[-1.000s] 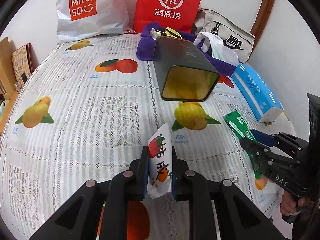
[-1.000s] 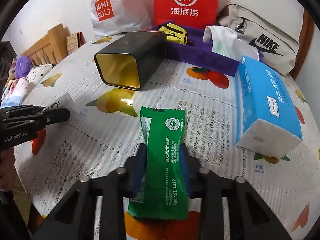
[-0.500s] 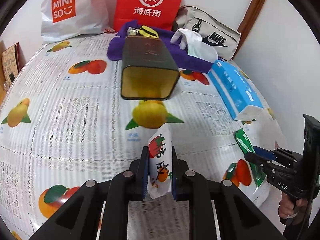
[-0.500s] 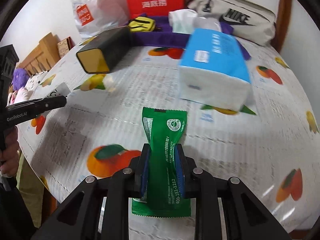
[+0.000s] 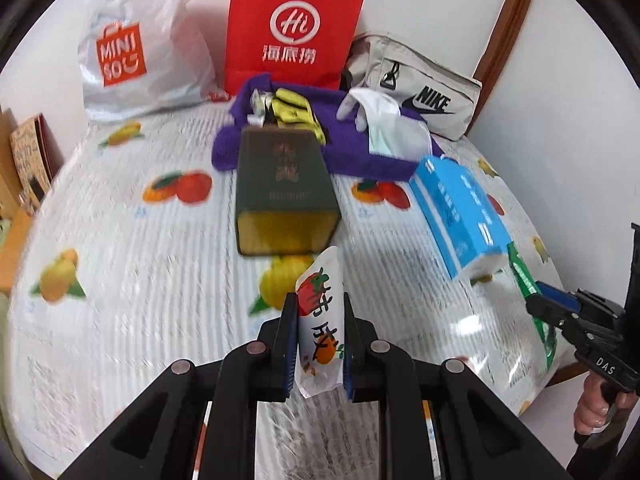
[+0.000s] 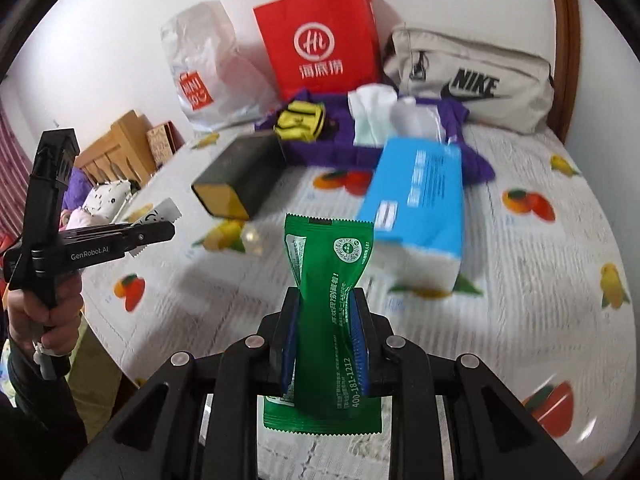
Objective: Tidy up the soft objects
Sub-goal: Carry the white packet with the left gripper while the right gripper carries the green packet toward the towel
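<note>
My left gripper (image 5: 318, 312) is shut on a white snack packet (image 5: 322, 320) with red and orange fruit print, held above the bed. My right gripper (image 6: 324, 304) is shut on a green packet (image 6: 330, 300), also held off the bed. The right gripper shows in the left wrist view (image 5: 560, 312) at the right edge, and the left one in the right wrist view (image 6: 156, 232) at the left. A dark open box (image 5: 280, 196) lies on its side mid-bed, mouth towards me. A blue tissue pack (image 5: 460, 212) lies to its right.
A purple cloth (image 5: 360, 156) at the back carries a yellow pouch (image 5: 296, 108) and white tissue (image 5: 384, 120). Behind stand a white Miniso bag (image 5: 132, 48), a red paper bag (image 5: 292, 32) and a grey Nike bag (image 5: 416, 88). The fruit-print bedspread (image 5: 140, 280) ends at the right.
Both grippers have pulled back and risen with their packets. In both views the box and tissue pack look farther off, and the bed's near edge has come into sight.
</note>
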{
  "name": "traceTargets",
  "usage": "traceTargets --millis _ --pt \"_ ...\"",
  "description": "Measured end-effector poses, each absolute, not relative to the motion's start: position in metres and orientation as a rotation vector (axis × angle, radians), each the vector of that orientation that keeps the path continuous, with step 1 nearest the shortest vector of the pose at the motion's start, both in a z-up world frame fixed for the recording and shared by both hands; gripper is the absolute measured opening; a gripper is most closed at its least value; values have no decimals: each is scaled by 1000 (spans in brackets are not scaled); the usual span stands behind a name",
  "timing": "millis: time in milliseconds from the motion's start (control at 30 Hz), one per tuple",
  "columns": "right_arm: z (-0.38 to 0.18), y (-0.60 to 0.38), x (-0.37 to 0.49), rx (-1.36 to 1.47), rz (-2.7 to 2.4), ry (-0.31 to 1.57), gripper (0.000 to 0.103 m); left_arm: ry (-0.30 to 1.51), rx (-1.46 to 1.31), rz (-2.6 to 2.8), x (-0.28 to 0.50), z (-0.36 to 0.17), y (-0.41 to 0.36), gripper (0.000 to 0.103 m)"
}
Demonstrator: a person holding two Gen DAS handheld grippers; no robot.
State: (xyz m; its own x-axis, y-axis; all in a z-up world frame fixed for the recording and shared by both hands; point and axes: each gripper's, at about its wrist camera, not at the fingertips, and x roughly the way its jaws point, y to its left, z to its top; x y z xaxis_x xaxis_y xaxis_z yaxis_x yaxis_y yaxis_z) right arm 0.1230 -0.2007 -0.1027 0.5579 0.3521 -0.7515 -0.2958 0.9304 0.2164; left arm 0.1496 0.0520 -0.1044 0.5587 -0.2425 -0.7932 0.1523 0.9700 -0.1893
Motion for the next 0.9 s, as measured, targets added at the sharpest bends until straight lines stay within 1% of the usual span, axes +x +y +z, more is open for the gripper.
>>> traceTargets --millis 133,433,667,900 --pt "-88 -205 140 64 379 876 24 919 -94 -224 164 -82 55 17" --pt "-61 -210 191 34 379 819 24 913 -120 -220 211 -62 58 17" --pt "-53 -207 241 17 378 803 24 926 -110 -219 250 -59 53 17" --pt "-57 -194 295 11 404 817 24 943 -114 -232 293 -62 51 17"
